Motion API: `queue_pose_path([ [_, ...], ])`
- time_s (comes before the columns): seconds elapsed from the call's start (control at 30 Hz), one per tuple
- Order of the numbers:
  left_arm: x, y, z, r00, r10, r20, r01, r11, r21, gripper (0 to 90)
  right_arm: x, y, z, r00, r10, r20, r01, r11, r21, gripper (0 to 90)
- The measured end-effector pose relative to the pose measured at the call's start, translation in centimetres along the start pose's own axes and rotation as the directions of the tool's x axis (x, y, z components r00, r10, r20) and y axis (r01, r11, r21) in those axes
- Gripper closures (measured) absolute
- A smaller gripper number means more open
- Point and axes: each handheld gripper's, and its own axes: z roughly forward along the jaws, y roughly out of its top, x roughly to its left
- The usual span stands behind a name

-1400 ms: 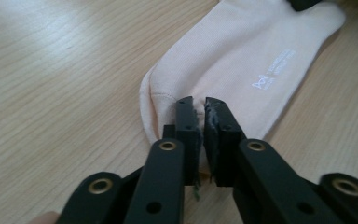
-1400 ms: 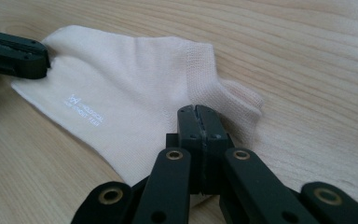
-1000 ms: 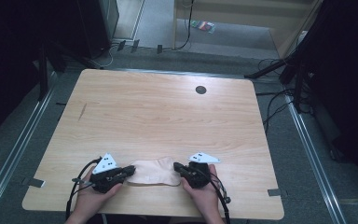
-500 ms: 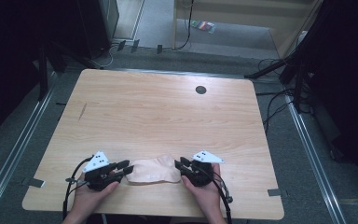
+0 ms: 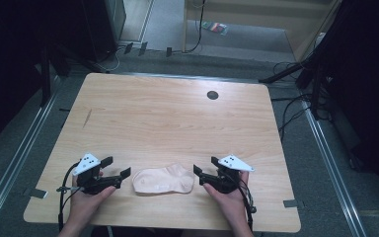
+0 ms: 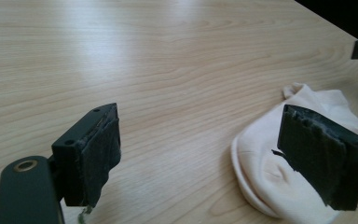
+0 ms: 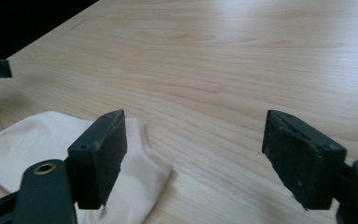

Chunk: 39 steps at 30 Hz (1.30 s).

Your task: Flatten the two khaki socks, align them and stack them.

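**Sock let go, both claws standing clear**

While the pale sock (image 5: 163, 179) lies flat near the middle of the table's (image 5: 177, 118) near edge, the left gripper (image 5: 117, 168) and right gripper (image 5: 202, 174) flank it, one at each end, just beside but not touching. Both sets of jaws have just been opening and now gape wide, with nothing between the pads; the gripper views show bare wood there. This looks like the release after laying or folding the sock. Any next move would call for a fresh approach, jaws lowered over an edge of the fabric before closing.
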Motion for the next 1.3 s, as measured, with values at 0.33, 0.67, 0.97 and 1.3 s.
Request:
queue_pose_path([
  [0.33,2.5,0.2,-1.3,0.9977,-0.026,-0.063,0.025,0.9997,-0.007,9.5,-2.6,0.4,-1.7,0.9979,0.036,0.054,-0.035,0.999,-0.022,15.3],
  [0.67,4.9,0.0,-2.6,0.9895,-0.049,-0.136,0.048,0.9987,-0.016,9.6,-5.0,0.5,-3.2,0.9891,0.044,0.140,-0.039,0.998,-0.039,15.2],
  [0.97,6.5,-0.2,-3.4,0.9790,-0.051,-0.197,0.047,0.9986,-0.026,9.5,-6.9,0.3,-4.5,0.9802,0.062,0.188,-0.054,0.997,-0.048,15.2],
  [1.3,8.5,-0.5,-5.0,0.9629,-0.052,-0.265,0.046,0.9985,-0.029,9.6,-9.8,-0.6,-7.7,0.9580,0.119,0.261,-0.099,0.991,-0.091,15.2],
])
